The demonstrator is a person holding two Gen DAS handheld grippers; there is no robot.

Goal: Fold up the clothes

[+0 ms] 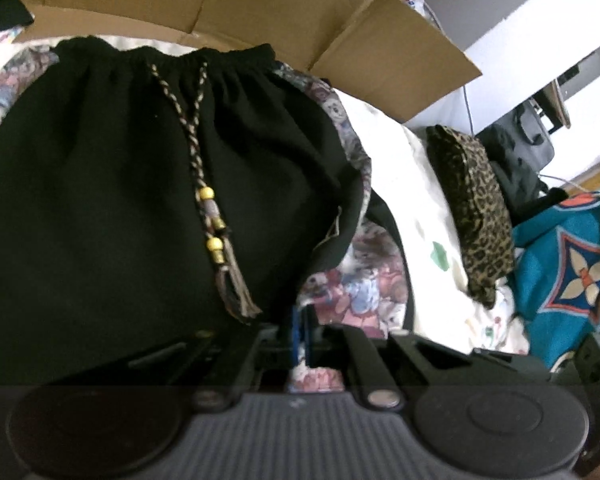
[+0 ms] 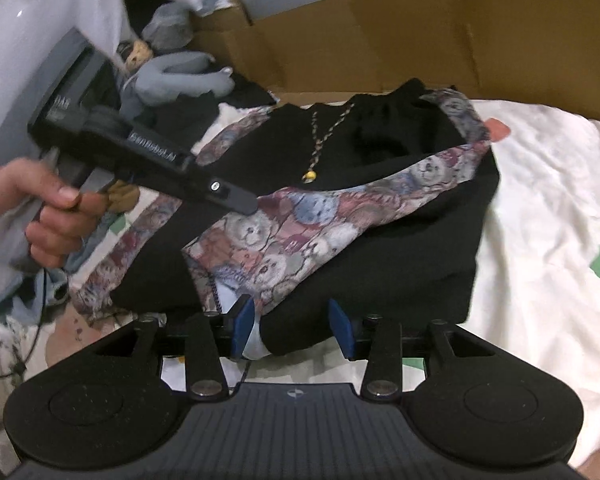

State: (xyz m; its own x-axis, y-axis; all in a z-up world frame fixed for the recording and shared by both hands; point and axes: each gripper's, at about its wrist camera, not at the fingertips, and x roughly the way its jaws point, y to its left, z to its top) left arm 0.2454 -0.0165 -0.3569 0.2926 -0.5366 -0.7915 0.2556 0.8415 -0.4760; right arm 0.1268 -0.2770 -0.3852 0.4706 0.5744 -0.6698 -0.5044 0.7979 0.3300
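1. Lying on a cream bedsheet [image 2: 548, 184], the black garment [image 1: 100, 200] with teddy-bear print panels [image 2: 284, 232] occupies the centre of both views.
2. In the left wrist view, the elastic waistband [image 1: 168, 54] sits at 12 o'clock, and the garment's long axis runs from there down toward 6 o'clock.
3. A braided drawstring [image 1: 196, 120] hangs from the waistband down the middle; its yellow beads [image 1: 214, 244] and tassel end near the frame centre.
4. In the right wrist view, the waistband end points toward 12 to 1 o'clock, and the lower part of the garment reaches the jaws at 6 o'clock.
5. A teddy-bear print panel crosses the black cloth diagonally, from 1 o'clock down to 7 o'clock.
6. Left gripper [image 1: 300, 340]: the blue pads are pressed close together, and printed fabric shows just beyond and below them. The blur leaves it unclear whether cloth is pinched.
7. Right gripper [image 2: 292, 324]: the jaws are spread, with a fold of black cloth lying between the blue pads [image 2: 242, 320].
8. The right wrist view shows the left gripper at 9 to 10 o'clock, held by a hand [image 2: 40, 216]; its tip lies over the printed panel.
9. A cardboard box [image 2: 440, 36] stands behind the garment at 12 o'clock.
10. A leopard-print pouch [image 1: 476, 208] lies on the bed at 3 o'clock in the left wrist view, well apart from the garment.
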